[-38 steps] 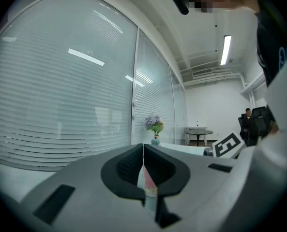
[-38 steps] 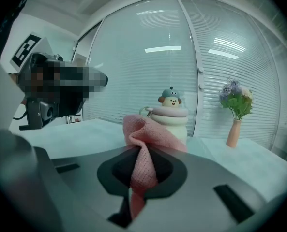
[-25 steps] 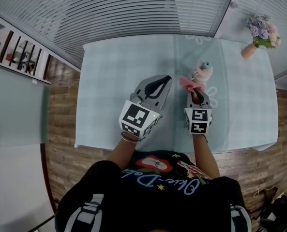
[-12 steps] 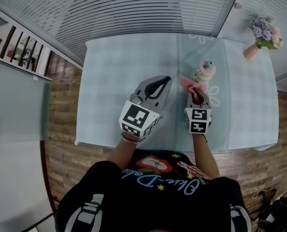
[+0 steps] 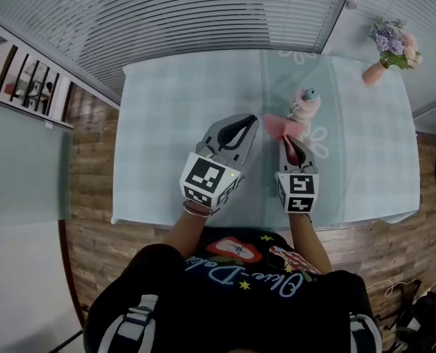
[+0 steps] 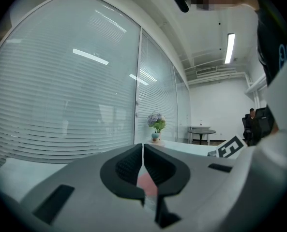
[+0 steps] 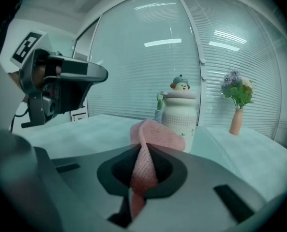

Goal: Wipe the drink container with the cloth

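**Right gripper clamped on the pink cloth, close before the drink container**

The right gripper (image 7: 142, 152) is seen with its jaws pressed together on the pink cloth (image 7: 157, 133). One fold is pinched between the jaws, and the rest of the cloth stands up beyond the tips. The left gripper (image 6: 143, 150) is held beside it, on the left, with its jaws closed on each other and nothing between them. Both grippers are held above the near half of the table (image 5: 166, 116), which is covered with a pale checked cloth.

Just beyond the pink cloth the drink container (image 7: 180, 114) is placed upright, a white bottle with a small figure on the lid. Whether the cloth touches it cannot be told. Farther to the right, well apart, a vase (image 5: 376, 70) with flowers is set near the far corner. Behind the table, closed blinds (image 5: 203, 13) are seen.
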A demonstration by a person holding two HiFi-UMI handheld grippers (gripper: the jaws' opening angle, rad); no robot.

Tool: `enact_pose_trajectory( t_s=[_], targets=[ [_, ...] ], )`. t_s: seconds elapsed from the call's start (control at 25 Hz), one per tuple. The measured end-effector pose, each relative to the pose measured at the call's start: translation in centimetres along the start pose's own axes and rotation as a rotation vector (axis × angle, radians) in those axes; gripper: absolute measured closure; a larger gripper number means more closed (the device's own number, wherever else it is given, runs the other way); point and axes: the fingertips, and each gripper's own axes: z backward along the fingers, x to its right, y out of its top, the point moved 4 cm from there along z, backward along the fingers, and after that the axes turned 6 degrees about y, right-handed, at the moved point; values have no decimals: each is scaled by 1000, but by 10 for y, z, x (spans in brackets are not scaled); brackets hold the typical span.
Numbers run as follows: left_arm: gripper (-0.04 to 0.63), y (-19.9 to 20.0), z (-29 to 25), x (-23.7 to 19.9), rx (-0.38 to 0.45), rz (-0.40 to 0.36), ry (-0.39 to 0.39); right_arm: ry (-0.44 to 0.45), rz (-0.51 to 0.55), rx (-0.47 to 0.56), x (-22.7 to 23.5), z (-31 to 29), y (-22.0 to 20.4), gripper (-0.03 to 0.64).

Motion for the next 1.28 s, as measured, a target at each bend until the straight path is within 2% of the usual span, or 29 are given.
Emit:
enact_pose_trajectory(
  t_s=[0.32,0.72,1.08,1.28],
  targets=[
    [589,0,-5,8,-2,14,-37,27,5,96,-8,19,35,604],
    [589,4,-1,-2,20,24,-4,91,45,235,-24,11,95,604],
    [589,3,11,-20,14,23,51,45,34,238,-12,-20,105,604],
    [589,1,13,-25,10,25,60,2,14,201,-8,-35,99,604]
  ],
)
